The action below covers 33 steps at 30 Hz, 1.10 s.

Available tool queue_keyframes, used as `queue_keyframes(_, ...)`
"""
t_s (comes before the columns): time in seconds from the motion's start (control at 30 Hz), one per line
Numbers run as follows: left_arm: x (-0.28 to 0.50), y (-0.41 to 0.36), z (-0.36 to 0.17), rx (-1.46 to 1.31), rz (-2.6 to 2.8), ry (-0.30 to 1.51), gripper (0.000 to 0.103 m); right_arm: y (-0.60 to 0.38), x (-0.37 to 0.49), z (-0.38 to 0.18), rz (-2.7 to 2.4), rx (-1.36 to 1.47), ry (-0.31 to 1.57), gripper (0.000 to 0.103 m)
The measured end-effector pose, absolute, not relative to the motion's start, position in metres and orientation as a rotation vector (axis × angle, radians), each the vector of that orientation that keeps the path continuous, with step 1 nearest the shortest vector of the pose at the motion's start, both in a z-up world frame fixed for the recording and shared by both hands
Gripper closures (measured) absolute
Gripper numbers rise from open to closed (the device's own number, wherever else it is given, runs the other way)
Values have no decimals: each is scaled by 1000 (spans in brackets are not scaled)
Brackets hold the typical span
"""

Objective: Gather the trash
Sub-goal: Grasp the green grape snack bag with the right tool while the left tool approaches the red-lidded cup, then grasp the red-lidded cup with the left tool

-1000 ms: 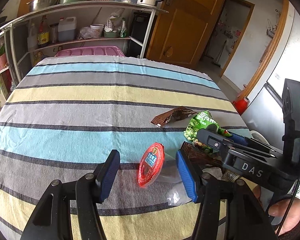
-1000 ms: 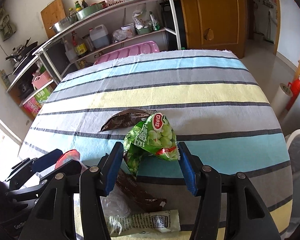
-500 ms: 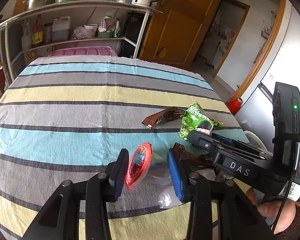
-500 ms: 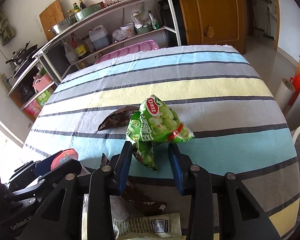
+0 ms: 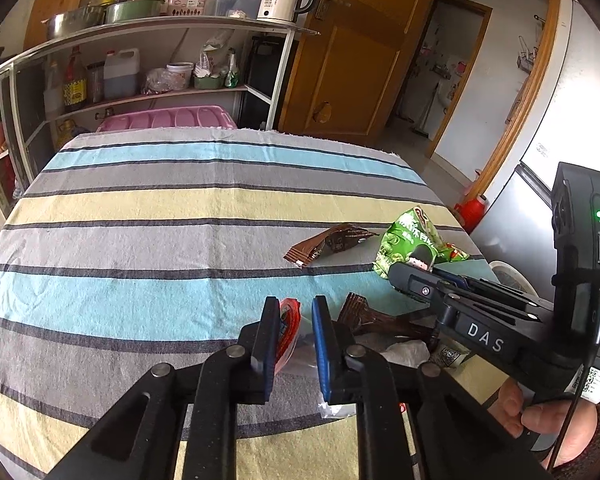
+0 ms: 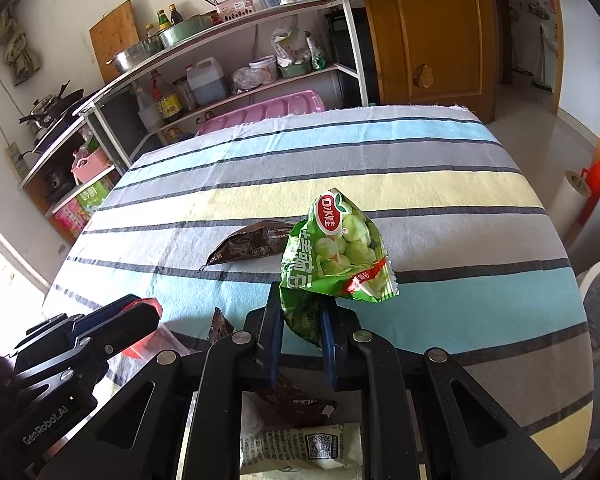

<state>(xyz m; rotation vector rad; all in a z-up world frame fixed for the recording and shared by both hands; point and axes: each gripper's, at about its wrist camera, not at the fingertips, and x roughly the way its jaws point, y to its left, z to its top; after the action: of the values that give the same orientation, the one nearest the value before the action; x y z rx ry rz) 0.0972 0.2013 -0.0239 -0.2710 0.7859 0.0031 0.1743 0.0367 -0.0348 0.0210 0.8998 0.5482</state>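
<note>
Sticking up between right hand-held gripper [image 6: 300, 344] blue pads: green snack bag [image 6: 336, 252].

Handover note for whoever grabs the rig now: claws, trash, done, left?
Left claw: just closed on the red-lidded cup.
Right claw: just closed on the green snack bag, its lower end pinched.
On the striped tablecloth: brown wrapper, dark wrapper, white packet near the claws.
Done: two pieces gripped. Left: bin them, then collect the rest. No bin identifiable for certain.
</note>
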Motion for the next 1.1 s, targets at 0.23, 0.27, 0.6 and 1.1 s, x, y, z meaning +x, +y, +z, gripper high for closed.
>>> queue_keyframes(0.23, 91, 207, -20, -271, 16, 769, 95, 34, 170, -28, 540, 23, 872, 86)
queue_keyframes(0.27, 89, 208, -19, -272, 19, 764, 96, 33, 170, -28, 540, 23, 869, 86)
queue_keyframes(0.6, 84, 213, -22, -232, 69, 788, 48, 31, 166, -26, 547, 31, 856, 86)
queue_keyframes(1.1, 93, 191, -40, -147, 56, 872, 39, 30, 167, -26, 556, 30, 851, 86)
